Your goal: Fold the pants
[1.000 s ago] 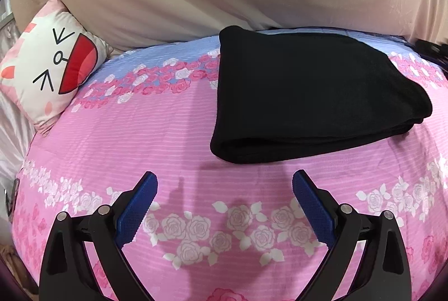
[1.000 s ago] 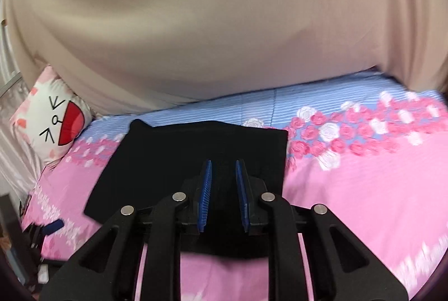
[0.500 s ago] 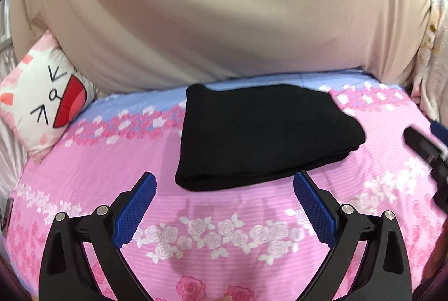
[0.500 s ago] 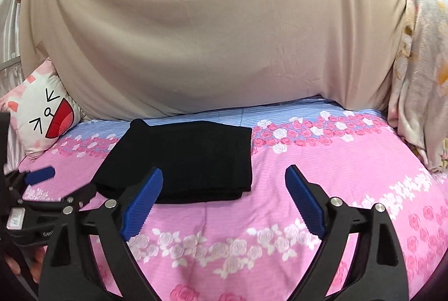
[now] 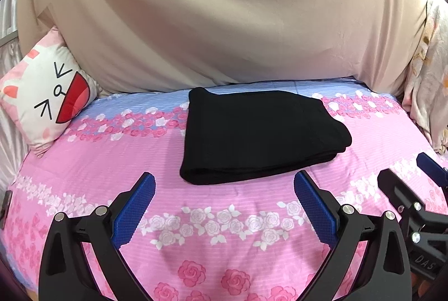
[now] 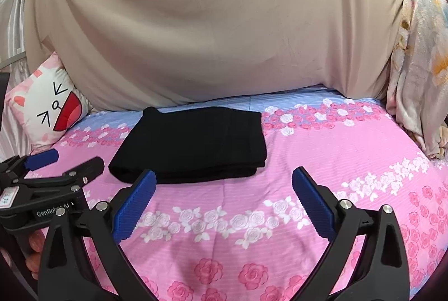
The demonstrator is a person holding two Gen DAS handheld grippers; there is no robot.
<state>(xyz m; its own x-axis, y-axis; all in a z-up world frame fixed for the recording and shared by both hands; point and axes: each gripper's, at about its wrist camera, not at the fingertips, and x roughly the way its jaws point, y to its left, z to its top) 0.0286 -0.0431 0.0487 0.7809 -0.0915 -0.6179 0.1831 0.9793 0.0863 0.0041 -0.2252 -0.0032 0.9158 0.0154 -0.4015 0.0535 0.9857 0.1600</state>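
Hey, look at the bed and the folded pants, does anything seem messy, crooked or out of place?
Nothing stands out. The black pants lie folded in a compact stack on the floral sheet, layers roughly even. Both the left gripper and right gripper hang open, clear of them.

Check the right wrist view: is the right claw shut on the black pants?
No, the right claw is open and empty above the pink floral bedspread, while the folded black pants lie untouched beyond its tips.
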